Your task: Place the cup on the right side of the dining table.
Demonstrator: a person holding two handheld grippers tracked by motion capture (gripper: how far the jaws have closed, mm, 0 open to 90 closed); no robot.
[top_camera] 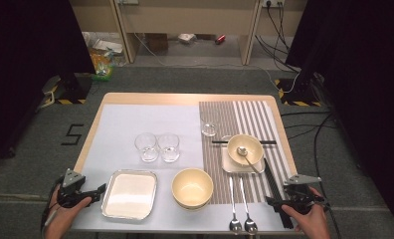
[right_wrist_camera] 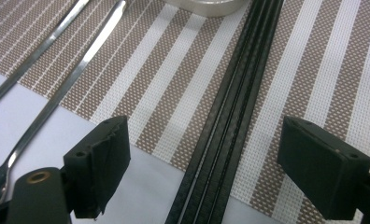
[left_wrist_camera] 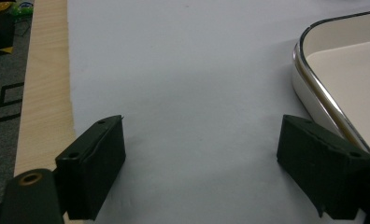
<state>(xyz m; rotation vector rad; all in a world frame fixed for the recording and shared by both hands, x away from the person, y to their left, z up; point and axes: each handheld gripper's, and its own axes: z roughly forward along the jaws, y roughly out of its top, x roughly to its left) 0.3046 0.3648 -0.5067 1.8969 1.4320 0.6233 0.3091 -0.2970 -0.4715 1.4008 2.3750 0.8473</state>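
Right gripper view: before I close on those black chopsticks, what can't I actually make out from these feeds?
- Black chopsticks: both ends cut off, by the top and bottom edges of the right gripper view; in the high view the right gripper covers their near ends.
- Two spoons: bowls cut off at the left edge of the right gripper view.
- Tray: cut off by the right edge of the left gripper view.
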